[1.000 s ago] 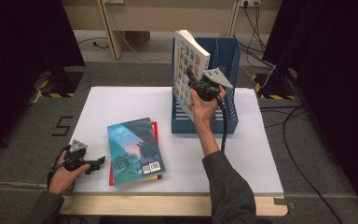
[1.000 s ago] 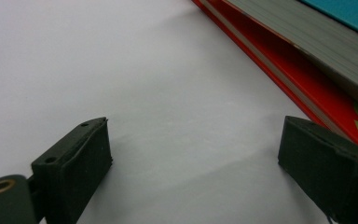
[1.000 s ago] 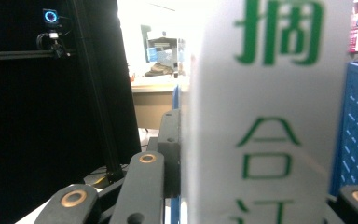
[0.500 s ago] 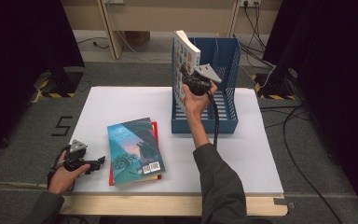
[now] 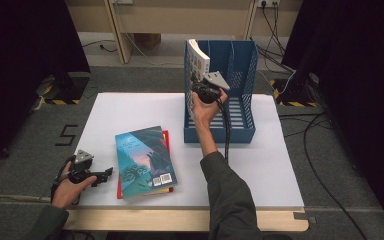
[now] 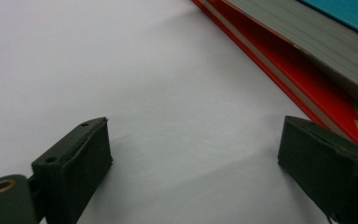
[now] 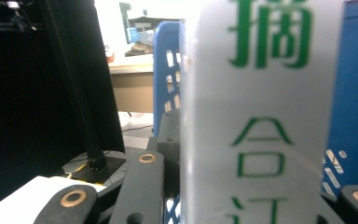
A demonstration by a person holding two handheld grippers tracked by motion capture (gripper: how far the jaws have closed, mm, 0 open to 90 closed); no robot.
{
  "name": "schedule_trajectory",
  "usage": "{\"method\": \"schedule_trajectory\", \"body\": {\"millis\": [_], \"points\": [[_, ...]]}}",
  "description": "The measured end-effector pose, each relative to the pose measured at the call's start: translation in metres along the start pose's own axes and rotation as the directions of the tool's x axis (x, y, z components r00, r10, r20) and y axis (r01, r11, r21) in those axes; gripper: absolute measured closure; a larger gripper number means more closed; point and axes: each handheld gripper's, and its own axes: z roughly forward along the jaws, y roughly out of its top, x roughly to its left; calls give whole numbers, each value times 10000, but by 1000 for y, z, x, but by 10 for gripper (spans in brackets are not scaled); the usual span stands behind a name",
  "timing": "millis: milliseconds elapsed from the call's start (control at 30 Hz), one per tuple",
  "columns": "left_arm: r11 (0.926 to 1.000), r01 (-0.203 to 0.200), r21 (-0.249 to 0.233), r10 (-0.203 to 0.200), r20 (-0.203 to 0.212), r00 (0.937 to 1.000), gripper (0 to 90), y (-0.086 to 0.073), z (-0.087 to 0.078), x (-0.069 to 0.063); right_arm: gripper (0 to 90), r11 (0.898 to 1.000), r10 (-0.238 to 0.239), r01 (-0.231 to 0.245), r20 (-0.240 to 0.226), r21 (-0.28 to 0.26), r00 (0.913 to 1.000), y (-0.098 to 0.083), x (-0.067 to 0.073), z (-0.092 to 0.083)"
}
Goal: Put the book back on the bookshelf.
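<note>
My right gripper (image 5: 200,88) is shut on a white book (image 5: 198,57), which stands upright over the left side of a blue file rack (image 5: 220,135). In the right gripper view the book's spine (image 7: 261,116) with green characters sits between the jaws of my right gripper (image 7: 261,191), and the blue rack wall (image 7: 165,70) rises just behind it. My left gripper (image 5: 108,172) rests open on the white table (image 5: 130,107) at the front left. A teal book (image 5: 142,159) lies on a red book (image 5: 167,138) just to its right. Nothing lies between the jaws of my left gripper (image 6: 196,140), and the red book's edge (image 6: 303,88) runs past its right jaw.
The rack stands at the table's back middle, with slotted walls and a divider. A black cable hangs from the right gripper across the rack's front. Dark curtains flank the table, and cables lie on the floor at the right.
The right hand has carried the white book left and a little lower, closer to the rack's left wall. The left gripper and the two stacked books have stayed put.
</note>
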Motion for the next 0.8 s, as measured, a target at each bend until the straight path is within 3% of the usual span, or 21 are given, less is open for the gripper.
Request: {"method": "schedule_trajectory", "body": {"millis": [267, 400, 567, 800], "points": [[10000, -30, 8, 30, -8, 10000, 85, 0, 0, 0, 732, 9995, -267, 266, 48, 147, 9996, -8, 5, 4], [10000, -32, 2, 33, -7, 10000, 86, 0, 0, 0, 730, 9997, -159, 159, 12, 192, 9999, -18, 7, 6], [10000, -30, 3, 30, -5, 10000, 85, 0, 0, 0, 727, 9991, -222, 221, 25, 356, 9998, -17, 7, 5], [10000, -31, 1, 31, -4, 10000, 86, 0, 0, 0, 717, 9966, -520, 541, -342, 629, 9981, -15, 8, -4]]}}
